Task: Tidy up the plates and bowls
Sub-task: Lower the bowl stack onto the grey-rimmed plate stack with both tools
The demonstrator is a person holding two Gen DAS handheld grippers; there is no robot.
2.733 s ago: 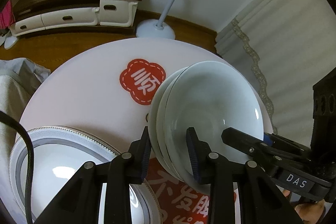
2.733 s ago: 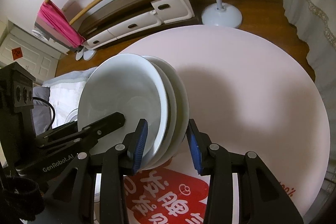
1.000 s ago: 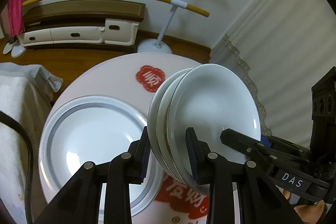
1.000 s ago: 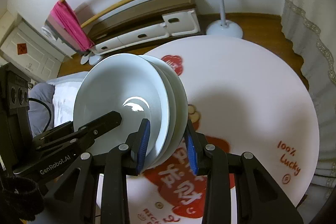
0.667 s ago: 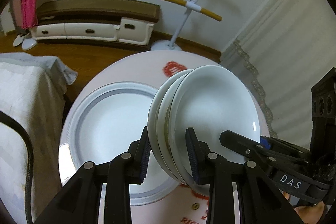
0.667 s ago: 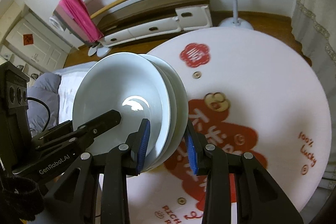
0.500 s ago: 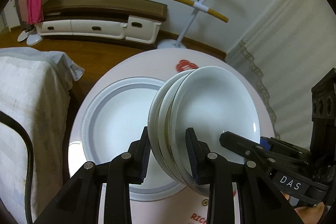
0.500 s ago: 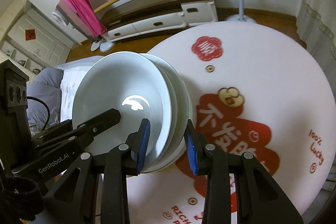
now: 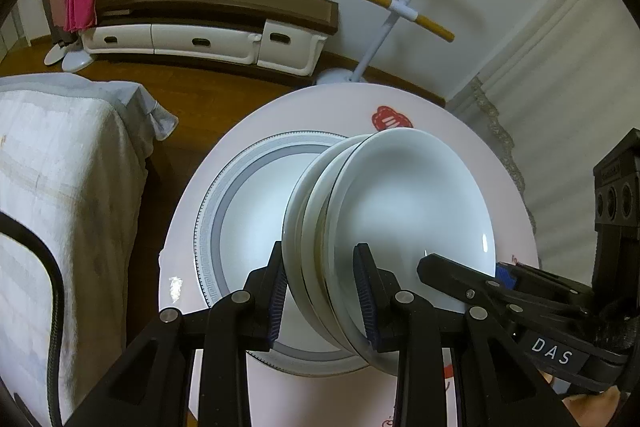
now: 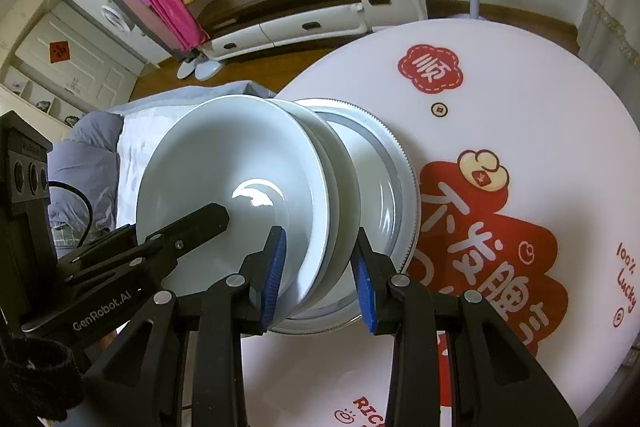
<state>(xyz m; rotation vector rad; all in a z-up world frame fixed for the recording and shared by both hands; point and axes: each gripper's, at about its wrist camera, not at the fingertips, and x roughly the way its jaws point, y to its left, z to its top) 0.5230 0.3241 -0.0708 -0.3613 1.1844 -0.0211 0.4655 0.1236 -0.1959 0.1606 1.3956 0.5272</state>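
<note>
Here, round pink table (image 10: 520,99), wooden floor (image 9: 208,95).

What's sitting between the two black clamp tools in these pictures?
A stack of white bowls: the left gripper pinches one rim and the right gripper the opposite rim. Both wrist views show it, above the large grey-rimmed plate.

White bowls (image 9: 408,211), grey-banded plate (image 9: 224,203), possibly pinkish red-printed table (image 10: 520,99)
</note>
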